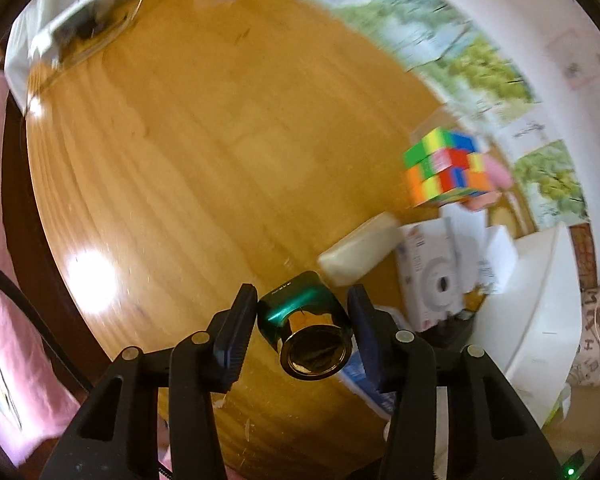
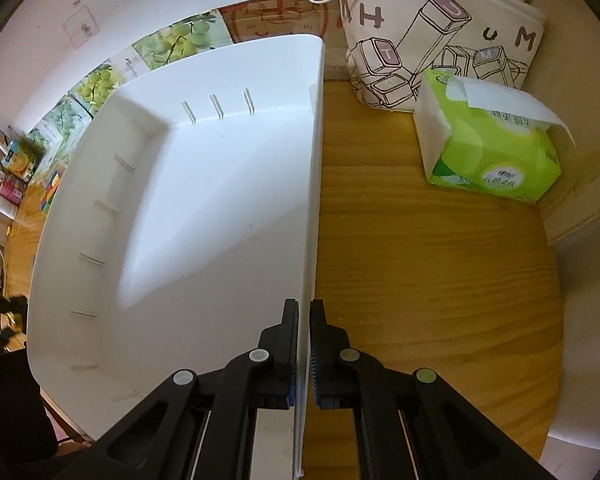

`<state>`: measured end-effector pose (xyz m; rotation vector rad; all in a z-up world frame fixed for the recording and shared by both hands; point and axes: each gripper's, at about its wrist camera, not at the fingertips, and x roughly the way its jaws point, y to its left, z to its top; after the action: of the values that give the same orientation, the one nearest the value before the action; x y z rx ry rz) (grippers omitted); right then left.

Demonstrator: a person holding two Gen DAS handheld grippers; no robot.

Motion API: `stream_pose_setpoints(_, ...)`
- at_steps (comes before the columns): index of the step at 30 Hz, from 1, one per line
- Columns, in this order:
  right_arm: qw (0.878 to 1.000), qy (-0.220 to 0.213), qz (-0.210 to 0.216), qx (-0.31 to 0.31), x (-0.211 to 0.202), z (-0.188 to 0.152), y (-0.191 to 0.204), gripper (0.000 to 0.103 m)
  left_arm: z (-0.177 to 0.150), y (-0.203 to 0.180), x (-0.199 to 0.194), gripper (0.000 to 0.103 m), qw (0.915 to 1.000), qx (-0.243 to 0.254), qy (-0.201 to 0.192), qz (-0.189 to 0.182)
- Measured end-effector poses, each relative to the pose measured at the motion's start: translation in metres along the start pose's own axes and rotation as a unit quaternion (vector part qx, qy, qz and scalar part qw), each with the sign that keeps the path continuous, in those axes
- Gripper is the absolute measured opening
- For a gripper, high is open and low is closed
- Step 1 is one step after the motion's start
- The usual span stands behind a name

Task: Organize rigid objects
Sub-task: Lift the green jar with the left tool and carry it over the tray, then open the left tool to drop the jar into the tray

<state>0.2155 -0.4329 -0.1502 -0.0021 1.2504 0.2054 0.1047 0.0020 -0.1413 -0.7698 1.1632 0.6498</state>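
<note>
Right claw (image 2: 304, 312) is pressed together on the thin right wall of the white bin (image 2: 204, 200), pinching that wall between its two pads. This bin is the largest thing here; it is empty inside, with small ribs along its inner walls, and it stands on the wooden bench (image 2: 420, 280) toward the right side. Behind the bin's far right corner stands a cream cloth bag (image 2: 440, 32) printed with letters, and just in front of that bag lies a green tissue pack (image 2: 492, 152), near the bench's right edge.

Left claw (image 1: 302, 304) pinches a small green and gold object (image 1: 304, 320), maybe a little metal bottle or cap; the view is blurred, so I cannot name it surely. Both pads touch its sides, and it appears lifted above the bench (image 1: 220, 140). Further toward the right edge of the bench are a white camera box (image 1: 432, 276), a colourful puzzle cube (image 1: 446, 166) beyond it, and a pale oblong case (image 1: 356, 254) lying just beside the box. The middle of the bench shows only bare wood with a bright reflection.
</note>
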Motion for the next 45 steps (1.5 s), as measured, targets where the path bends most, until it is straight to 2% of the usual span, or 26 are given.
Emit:
stream_pose_setpoints(5,1.0,-0.003,-0.008,-0.009,0.002,0.001,0.01,0.005,-0.005,-0.02,-0.023,0.05,0.9945,0.069,-0.059,-0.052)
stream_pose_setpoints(7,1.0,-0.004,-0.007,-0.008,0.001,0.0,0.011,0.005,-0.006,-0.037,-0.03,0.05,0.9882,0.105,-0.08,-0.078)
stream_pose_setpoints(10,1.0,-0.004,-0.004,-0.005,0.001,0.0,0.009,0.005,-0.02,-0.066,-0.039,0.051,0.9729,0.164,-0.104,-0.127)
stream_pose_setpoints(12,1.0,-0.005,-0.004,-0.004,0.001,-0.001,0.009,0.005,-0.028,-0.088,-0.045,0.051,0.958,0.207,-0.11,-0.164)
stream_pose_setpoints(13,1.0,-0.005,-0.004,-0.005,0.0,-0.001,0.01,0.005,-0.033,-0.096,-0.049,0.051,0.9516,0.226,-0.113,-0.175)
stream_pose_setpoints(16,1.0,-0.005,-0.004,-0.007,0.0,0.0,0.011,0.005,-0.053,-0.126,-0.059,0.051,0.9252,0.296,-0.121,-0.205)
stream_pose_setpoints(21,1.0,-0.003,-0.004,-0.009,0.001,0.0,0.012,0.005,-0.087,-0.173,-0.059,0.049,0.8885,0.392,-0.095,-0.219)
stream_pose_setpoints(23,1.0,-0.002,-0.003,-0.008,0.001,0.001,0.012,0.005,-0.098,-0.186,-0.055,0.044,0.877,0.418,-0.078,-0.224)
stream_pose_setpoints(24,1.0,-0.001,-0.002,-0.008,0.001,0.001,0.012,0.006,-0.105,-0.194,-0.05,0.038,0.8686,0.436,-0.063,-0.227)
stream_pose_setpoints(25,1.0,-0.001,-0.002,-0.008,0.001,0.001,0.012,0.006,-0.11,-0.199,-0.048,0.031,0.8632,0.446,-0.056,-0.23)
stream_pose_setpoints(26,1.0,0.0,-0.001,-0.009,0.001,0.002,0.012,0.006,-0.117,-0.205,-0.045,0.031,0.856,0.459,-0.044,-0.233)
stream_pose_setpoints(30,1.0,0.001,0.0,-0.01,0.001,0.002,0.012,0.006,-0.142,-0.218,-0.038,0.031,0.8372,0.495,-0.018,-0.232)
stream_pose_setpoints(32,1.0,0.001,0.0,-0.01,0.001,0.003,0.013,0.006,-0.147,-0.219,-0.039,0.031,0.8343,0.5,-0.018,-0.231)
stream_pose_setpoints(35,1.0,0.003,0.0,-0.012,0.002,0.003,0.013,0.006,-0.142,-0.215,-0.042,0.031,0.8414,0.49,-0.026,-0.227)
stream_pose_setpoints(38,1.0,0.004,-0.001,-0.013,0.002,0.003,0.014,0.006,-0.13,-0.208,-0.043,0.031,0.8583,0.464,-0.031,-0.217)
stream_pose_setpoints(44,1.0,0.005,-0.002,-0.015,0.002,0.004,0.015,0.006,-0.097,-0.183,-0.039,0.034,0.9031,0.38,-0.018,-0.199)
stream_pose_setpoints(45,1.0,0.006,-0.002,-0.014,0.002,0.005,0.015,0.006,-0.094,-0.179,-0.039,0.037,0.9077,0.369,-0.018,-0.198)
